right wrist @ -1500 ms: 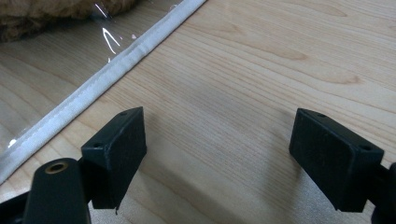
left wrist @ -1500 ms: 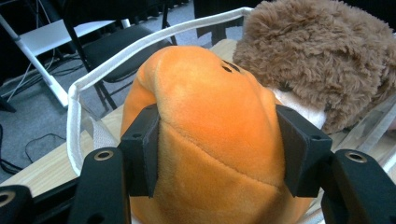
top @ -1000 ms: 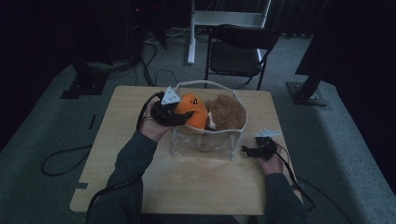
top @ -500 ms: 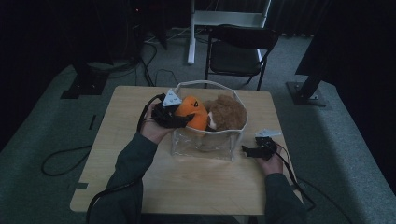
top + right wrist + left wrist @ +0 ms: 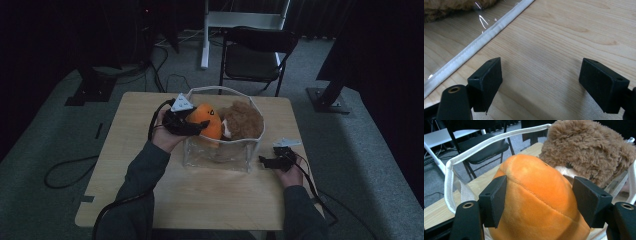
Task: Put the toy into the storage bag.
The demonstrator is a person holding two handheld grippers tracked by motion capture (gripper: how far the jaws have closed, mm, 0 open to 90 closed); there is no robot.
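While the left gripper [image 5: 537, 202] straddles the orange plush [image 5: 536, 200] atop the clear bag [image 5: 220, 155] (jaws just opening, pads seemingly barely touching), the right gripper [image 5: 541, 82] gapes empty near-right.

Two plush toys [image 5: 207, 120] in bag [image 5: 220, 155] on table [image 5: 200, 195], chair [image 5: 255, 55] behind

One camera hangs high on the person's side, looking forward and down over the whole wooden table [image 5: 200, 190] to the folding chair [image 5: 255, 52] beyond. The left gripper's camera sits close behind its jaws, facing the orange plush toy [image 5: 536, 195] and brown plush toy [image 5: 589, 150], both shared with the high view. The right gripper's camera looks steeply down at the tabletop beside the clear bag [image 5: 486, 35].
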